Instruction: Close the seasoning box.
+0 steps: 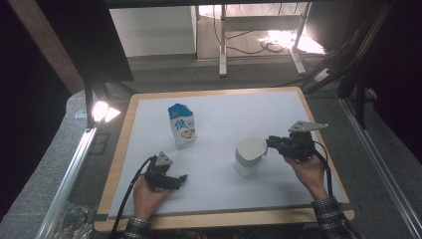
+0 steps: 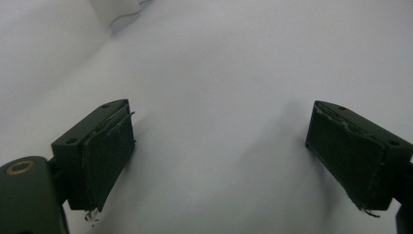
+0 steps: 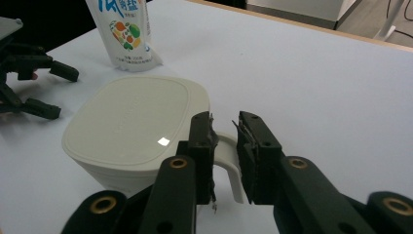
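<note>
The left gripper (image 1: 182, 178) is being rested on the white table (image 1: 224, 112), its jaws spread wide with nothing between them. Beyond it, further up the table, a blue-and-white carton (image 1: 182, 126) is standing upright and untouched. To its right, the lidded white mug (image 1: 249, 156) is being worked: its handle (image 3: 230, 163) is sitting between the pads of the right gripper (image 3: 225, 146), which are parted slightly and not clearly pressing. A release of the handle is being judged as the step in hand; next, a clean backward withdrawal is being called for.
</note>
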A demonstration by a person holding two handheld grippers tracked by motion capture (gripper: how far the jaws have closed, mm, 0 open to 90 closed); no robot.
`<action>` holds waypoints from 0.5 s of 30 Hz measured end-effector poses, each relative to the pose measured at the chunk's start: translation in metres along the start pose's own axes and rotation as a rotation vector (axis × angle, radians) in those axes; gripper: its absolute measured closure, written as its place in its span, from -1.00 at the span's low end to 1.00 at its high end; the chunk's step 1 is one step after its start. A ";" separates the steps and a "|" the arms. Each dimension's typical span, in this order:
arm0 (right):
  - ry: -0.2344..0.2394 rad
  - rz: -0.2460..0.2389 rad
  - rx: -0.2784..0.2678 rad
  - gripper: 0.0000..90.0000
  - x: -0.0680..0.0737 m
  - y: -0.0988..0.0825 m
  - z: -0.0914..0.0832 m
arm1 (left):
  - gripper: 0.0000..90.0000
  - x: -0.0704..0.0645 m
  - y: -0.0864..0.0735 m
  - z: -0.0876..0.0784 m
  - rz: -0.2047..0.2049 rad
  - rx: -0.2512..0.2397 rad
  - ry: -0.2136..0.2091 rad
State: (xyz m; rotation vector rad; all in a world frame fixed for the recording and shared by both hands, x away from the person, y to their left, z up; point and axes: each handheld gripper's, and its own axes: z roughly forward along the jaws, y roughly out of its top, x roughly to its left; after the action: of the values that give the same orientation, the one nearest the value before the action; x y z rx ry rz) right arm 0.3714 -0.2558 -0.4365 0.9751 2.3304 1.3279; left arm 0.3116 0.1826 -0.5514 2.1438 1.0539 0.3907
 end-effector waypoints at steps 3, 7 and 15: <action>-0.011 -0.003 -0.002 0.62 -0.001 -0.001 -0.002 | -0.77 0.000 0.000 0.000 -0.006 -0.005 0.000; -0.027 -0.002 0.001 0.49 -0.002 -0.002 -0.005 | -0.77 0.000 0.000 0.000 -0.005 -0.004 0.000; -0.055 -0.006 0.010 0.20 -0.002 -0.004 -0.009 | -0.77 0.000 0.000 0.000 -0.006 -0.003 0.000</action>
State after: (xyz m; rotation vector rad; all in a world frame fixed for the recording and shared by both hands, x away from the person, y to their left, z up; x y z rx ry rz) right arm 0.3666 -0.2641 -0.4349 0.9936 2.2991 1.2722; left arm 0.3114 0.1821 -0.5516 2.1370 1.0593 0.3892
